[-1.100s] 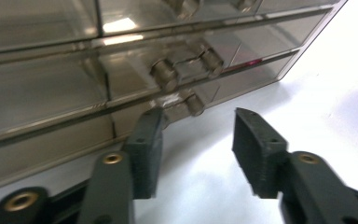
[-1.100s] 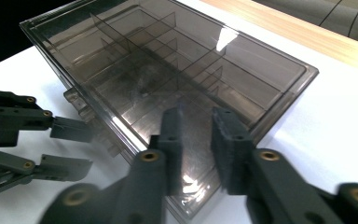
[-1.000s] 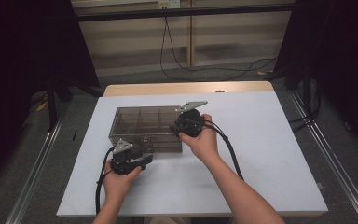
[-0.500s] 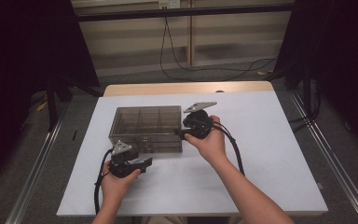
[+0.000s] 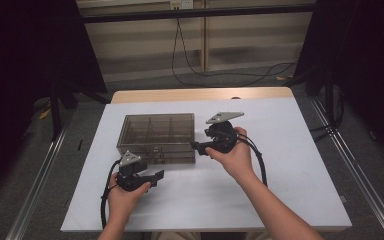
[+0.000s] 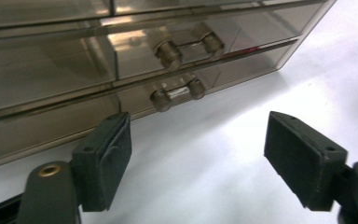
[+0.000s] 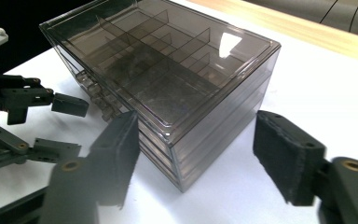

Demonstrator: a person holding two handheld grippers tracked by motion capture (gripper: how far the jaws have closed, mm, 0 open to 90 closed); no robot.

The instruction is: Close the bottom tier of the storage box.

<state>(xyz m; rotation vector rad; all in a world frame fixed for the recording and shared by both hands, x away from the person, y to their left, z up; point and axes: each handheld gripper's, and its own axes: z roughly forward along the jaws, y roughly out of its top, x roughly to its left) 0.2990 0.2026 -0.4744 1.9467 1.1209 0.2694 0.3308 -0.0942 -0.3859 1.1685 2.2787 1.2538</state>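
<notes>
A smoky see-through drawer box with inner dividers stands on the white table. My left gripper sits in front of the box's near face, aimed at two drawer handles. Its jaws have just been opening and stand wide with nothing between them. My right gripper is at the box's right near corner. Its jaws have also just been opening; the corner of the box lies between them and the pads stand clear of it.
A wooden strip runs along the table's far edge. Metal rails flank the table on both sides, and cables lie on the floor beyond it. White tabletop spreads to the right of the box and in front of it.
The right gripper has drawn away from the box's right side, moving right and a little nearer, with its jaws wider. The left gripper stayed put and its jaws spread apart.
</notes>
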